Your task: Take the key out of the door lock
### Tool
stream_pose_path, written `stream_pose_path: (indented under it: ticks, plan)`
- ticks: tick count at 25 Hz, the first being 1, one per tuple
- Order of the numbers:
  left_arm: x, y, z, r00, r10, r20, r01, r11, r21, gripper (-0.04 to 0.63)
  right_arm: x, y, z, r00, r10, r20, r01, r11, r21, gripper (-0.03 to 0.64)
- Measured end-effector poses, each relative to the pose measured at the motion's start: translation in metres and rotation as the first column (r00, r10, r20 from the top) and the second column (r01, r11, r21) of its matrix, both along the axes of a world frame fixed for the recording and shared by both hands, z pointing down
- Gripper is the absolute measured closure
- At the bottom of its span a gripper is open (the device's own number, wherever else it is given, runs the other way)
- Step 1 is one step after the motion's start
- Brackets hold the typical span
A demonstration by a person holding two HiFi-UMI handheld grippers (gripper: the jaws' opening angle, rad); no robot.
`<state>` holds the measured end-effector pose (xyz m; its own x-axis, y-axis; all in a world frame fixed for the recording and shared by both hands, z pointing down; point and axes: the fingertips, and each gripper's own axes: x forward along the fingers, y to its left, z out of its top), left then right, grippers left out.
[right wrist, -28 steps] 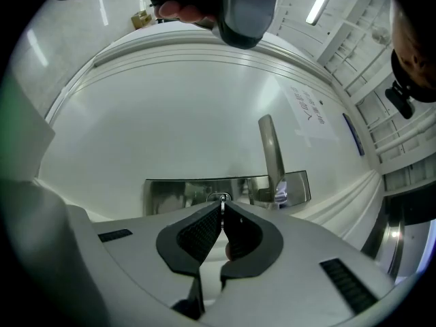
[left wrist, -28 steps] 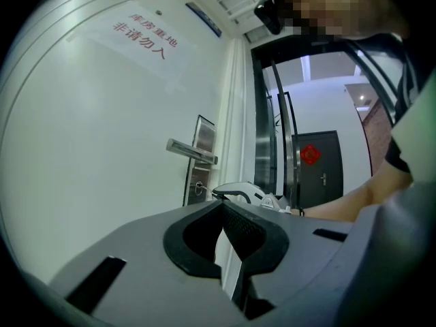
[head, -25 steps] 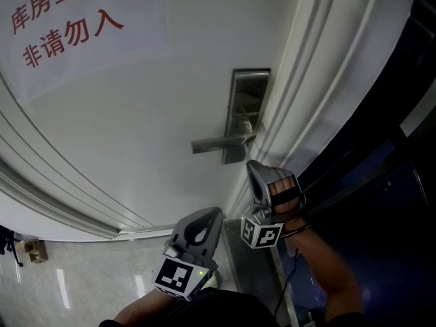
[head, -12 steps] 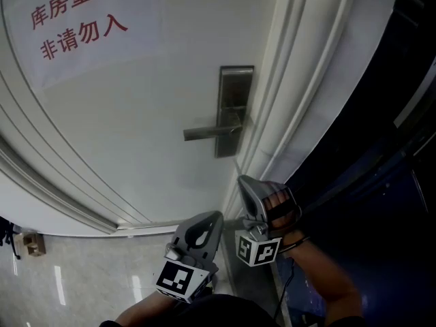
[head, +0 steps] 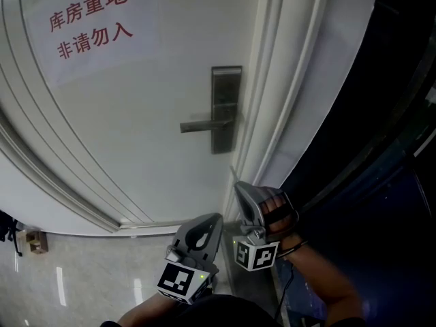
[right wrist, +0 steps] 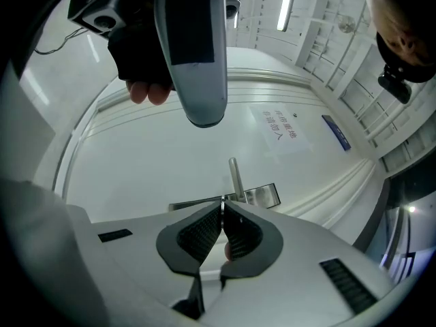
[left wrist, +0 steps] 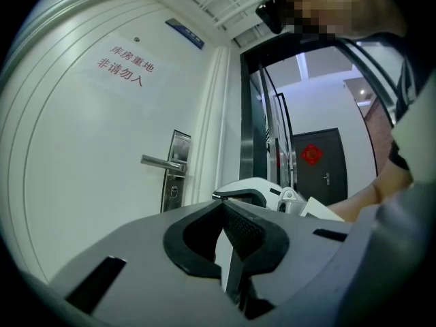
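White door (head: 136, 148); white paper notice (head: 92, 19), red characters. Brushed silver metal lock plate (head: 225, 87). Dark grey left tool (head: 215, 218); light grey right tool (head: 238, 187); thin silvery key (right wrist: 221, 201).

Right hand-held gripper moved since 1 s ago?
Yes. The right hand-held gripper, shut on the key, has pulled back from the lock plate; the gap below the plate has widened.

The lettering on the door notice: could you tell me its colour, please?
The lettering is red, on a white notice; clearest in the head view.
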<state>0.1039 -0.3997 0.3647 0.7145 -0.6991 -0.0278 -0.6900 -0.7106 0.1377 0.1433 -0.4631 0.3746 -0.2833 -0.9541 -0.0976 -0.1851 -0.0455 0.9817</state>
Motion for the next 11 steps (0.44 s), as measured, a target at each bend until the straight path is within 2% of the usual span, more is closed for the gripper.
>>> stream_pose_path:
  ticks: [11]
  plan:
    - [-0.003, 0.031, -0.009, 1.0, -0.021, -0.002, 0.021, 1.0, 0.023, 0.591, -0.001, 0.027, -0.001, 1.0, -0.002, -0.005, 0.002, 0.999, -0.036, 0.595]
